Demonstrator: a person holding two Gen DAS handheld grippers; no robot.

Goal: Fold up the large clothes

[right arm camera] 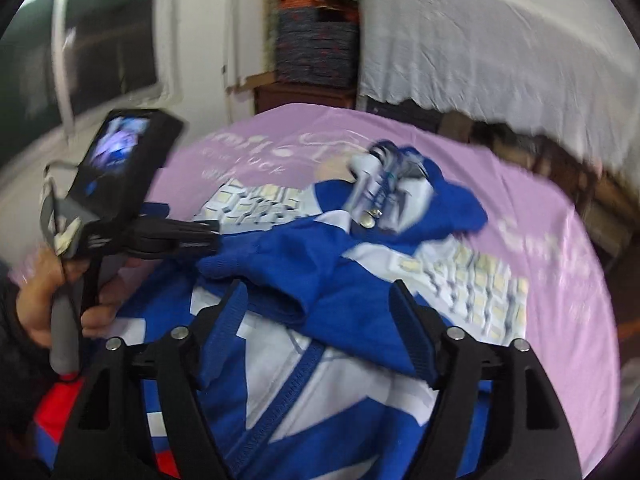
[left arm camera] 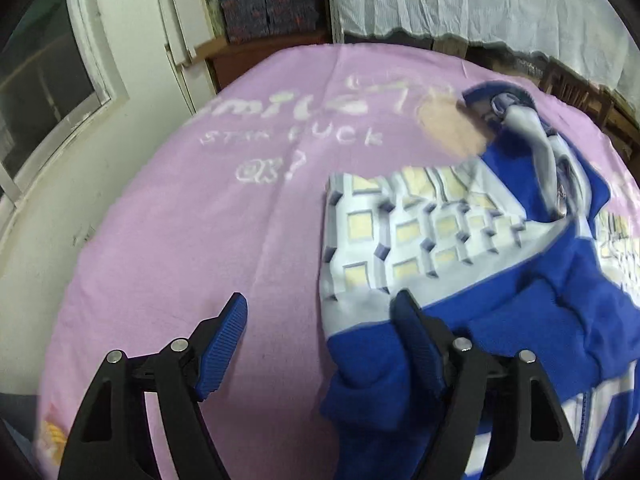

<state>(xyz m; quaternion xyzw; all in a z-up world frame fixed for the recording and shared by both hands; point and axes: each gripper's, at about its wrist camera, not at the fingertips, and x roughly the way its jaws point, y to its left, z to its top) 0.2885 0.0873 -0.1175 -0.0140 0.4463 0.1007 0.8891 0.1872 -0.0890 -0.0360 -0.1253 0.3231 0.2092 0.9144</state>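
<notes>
1. Task judged as partly done: jacket (right arm camera: 320, 280) lying on the pink blanket (left arm camera: 180, 220) with both sleeves apparently brought in across the body, yet bunched and rumpled rather than flat.
2. Left to do, by this reading: smoothing the blue sleeve folds, then folding the body over, hood (right arm camera: 424, 184) end toward hem or the reverse.
3. Left claw (left arm camera: 320, 336): spread wide, nothing pinched. Left finger over bare blanket, right finger over the jacket's left edge, where the white patterned panel meets blue cloth; contact with the fabric not clear.
4. Right claw (right arm camera: 320, 316): likewise spread wide, empty. Both fingers over the jacket's middle, astride a blue sleeve fold, with the zip (right arm camera: 296, 380) running down just below and between them. Touching or only hovering: cannot tell through the blur.
5. Seen from the right wrist, the left tool reaching in from the left side, its tip at the blue sleeve end.
6. Jacket placed toward the right half of the blanket in the left view, hood at the far end, hem near both claws.
7. Strong blur in the right view; fine creases unreadable.
</notes>
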